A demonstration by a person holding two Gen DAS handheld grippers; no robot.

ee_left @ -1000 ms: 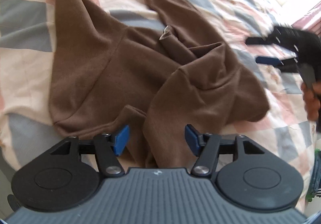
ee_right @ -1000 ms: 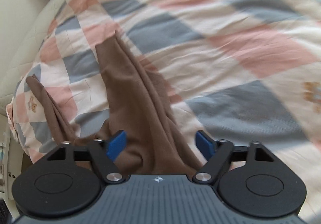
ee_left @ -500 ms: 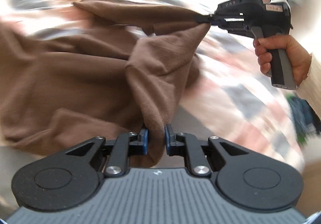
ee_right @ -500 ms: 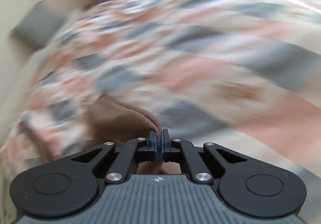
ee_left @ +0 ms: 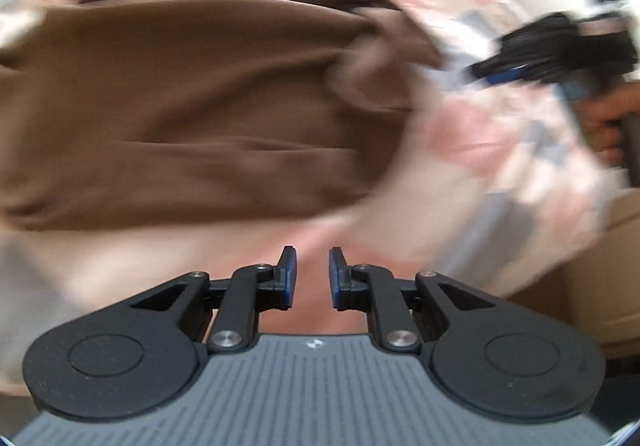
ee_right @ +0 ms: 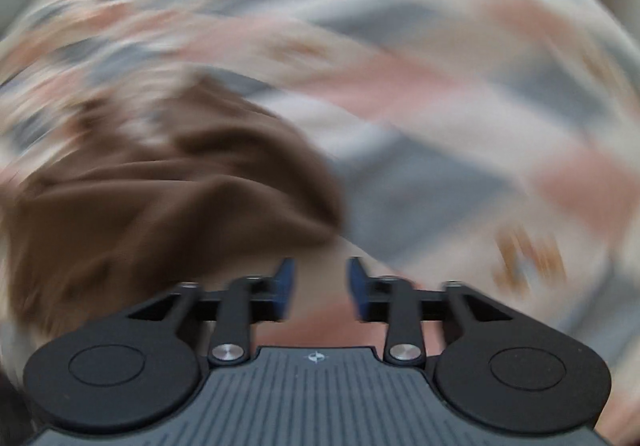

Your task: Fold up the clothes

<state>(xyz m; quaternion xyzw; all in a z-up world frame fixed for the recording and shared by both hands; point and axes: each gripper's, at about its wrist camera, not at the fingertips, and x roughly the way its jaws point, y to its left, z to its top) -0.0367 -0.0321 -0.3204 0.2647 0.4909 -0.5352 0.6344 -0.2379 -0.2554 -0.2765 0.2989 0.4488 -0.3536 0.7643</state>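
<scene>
Both my left claw (ee_left: 312, 273) and right claw (ee_right: 319, 282) slightly open, empty; brown garment (ee_left: 192, 102) lies bunched, so regrasping blind risks a crooked fold.

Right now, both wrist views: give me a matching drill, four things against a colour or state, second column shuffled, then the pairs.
Things:
1. left gripper
2. garment
3. bedcover
4. hand

Colour or state:
A. pink, grey and cream checks
B. wrapped round the handle of the right gripper
C. plain brown, lying crumpled
D. open, nothing between its pads

Pairs: 1-D, 2-C, 3-A, 4-B
</scene>
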